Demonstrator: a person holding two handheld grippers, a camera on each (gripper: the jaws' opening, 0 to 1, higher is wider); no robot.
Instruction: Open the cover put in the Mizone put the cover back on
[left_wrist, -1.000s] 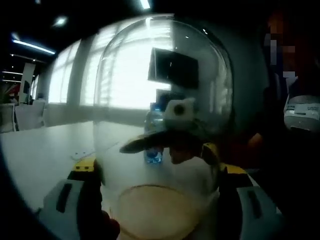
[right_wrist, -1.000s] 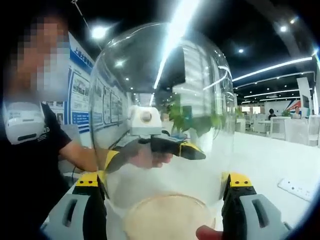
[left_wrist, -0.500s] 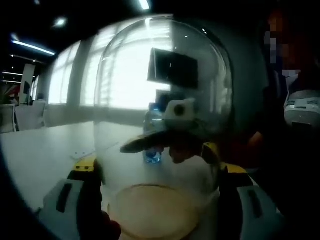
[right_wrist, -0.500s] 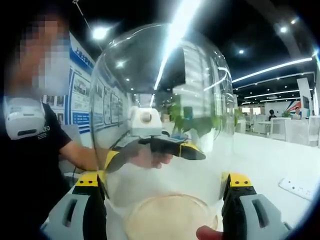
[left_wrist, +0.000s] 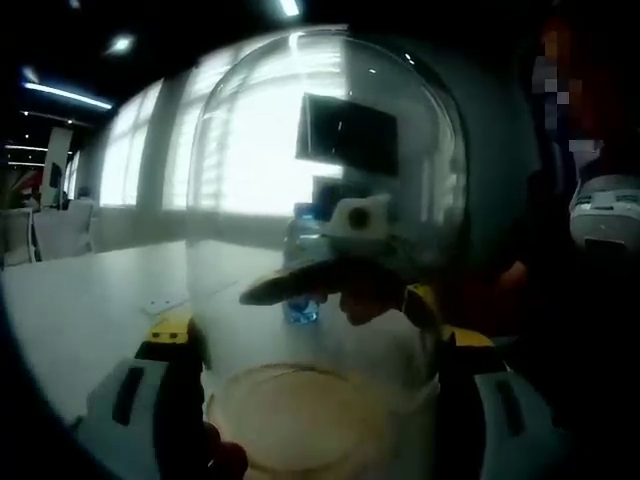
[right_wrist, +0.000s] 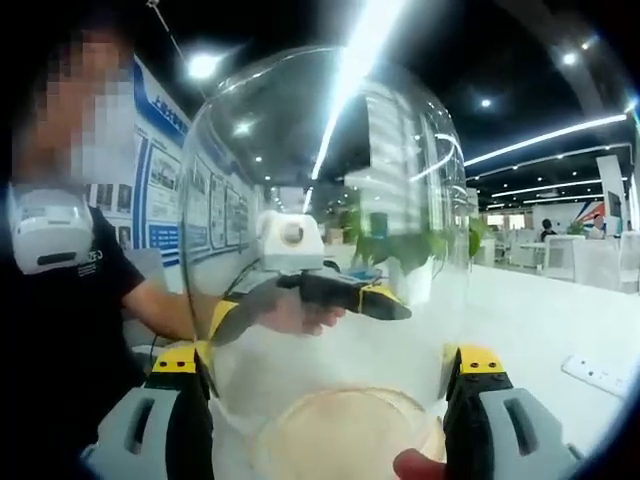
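**Glass dome clamped from both sides**

Clear, smooth glass dome cover (left_wrist: 325, 200) (right_wrist: 330, 220), rounded top, held between left gripper (left_wrist: 320, 400) and right gripper (right_wrist: 330, 410), both sets of jaws pressed on its walls. Blue-labelled Mizone bottle (left_wrist: 303, 290) stands behind it on the white table (left_wrist: 90, 300).

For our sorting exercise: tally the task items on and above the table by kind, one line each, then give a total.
Clear glass dome cover: 1
Round wooden base: 1
Blue-labelled bottle, seen through the glass: 1
Tongs, both gripping the dome: 2
Total: 5
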